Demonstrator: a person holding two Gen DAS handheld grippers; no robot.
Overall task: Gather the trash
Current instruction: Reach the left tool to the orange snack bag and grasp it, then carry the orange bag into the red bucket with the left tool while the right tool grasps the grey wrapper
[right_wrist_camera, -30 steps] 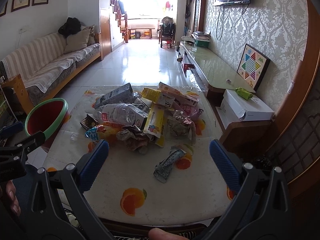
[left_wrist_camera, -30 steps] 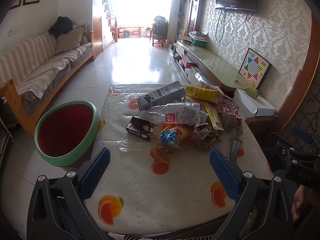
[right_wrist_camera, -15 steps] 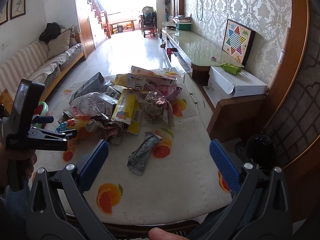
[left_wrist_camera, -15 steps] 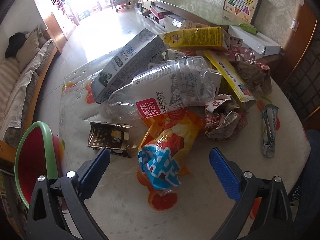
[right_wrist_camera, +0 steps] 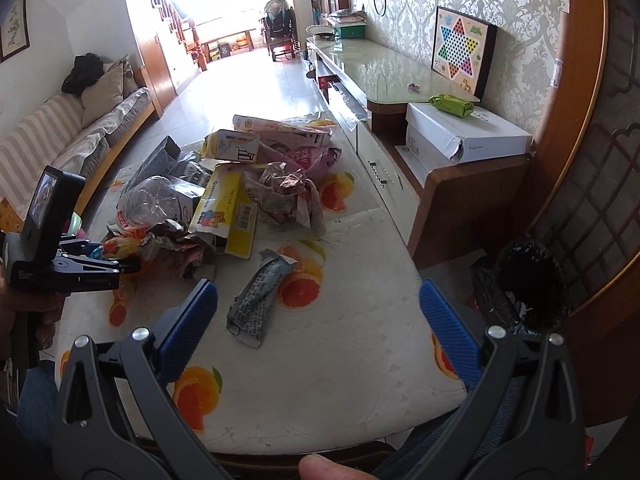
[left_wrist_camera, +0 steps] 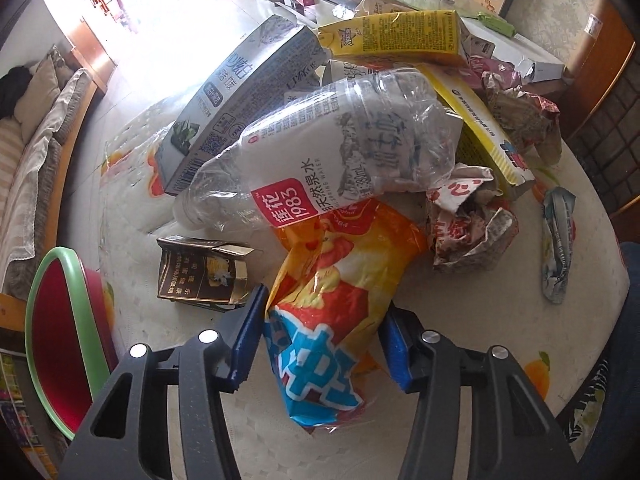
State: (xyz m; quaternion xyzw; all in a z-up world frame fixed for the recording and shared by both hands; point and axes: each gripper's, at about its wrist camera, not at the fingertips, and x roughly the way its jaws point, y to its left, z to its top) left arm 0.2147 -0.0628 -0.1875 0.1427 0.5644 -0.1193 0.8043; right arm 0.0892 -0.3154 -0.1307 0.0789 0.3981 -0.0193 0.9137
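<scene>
A: Left gripper?
B: Pointed steeply down; jaws closing, both blue pads against the orange snack bag between them. Crushed bottle lies just beyond it.
A: Right gripper?
B: Tilted over the table, jaws wide apart, empty. Grey wrapper just ahead. Only this view shows the black bin to its right.

Orange-yellow-blue snack bag; orange-slice-patterned white tablecloth; red, green-rimmed bin.
</scene>
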